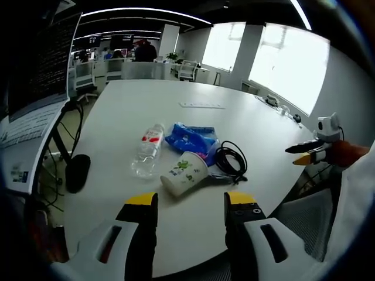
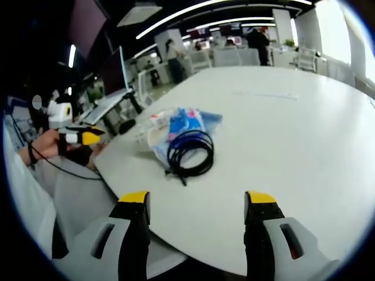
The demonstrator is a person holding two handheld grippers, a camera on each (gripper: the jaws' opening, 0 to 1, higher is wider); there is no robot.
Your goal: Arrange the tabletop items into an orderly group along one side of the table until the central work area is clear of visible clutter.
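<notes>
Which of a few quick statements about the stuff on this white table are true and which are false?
1. The paper cup lies on its side. True.
2. The plastic bottle stands upright. False: it lies flat beside the cup.
3. The black cable is coiled next to the blue bag. True.
4. The left tool grips the cup. False: it is open and holds nothing, short of the cup.
5. The right tool is open and holds nothing. True.
</notes>
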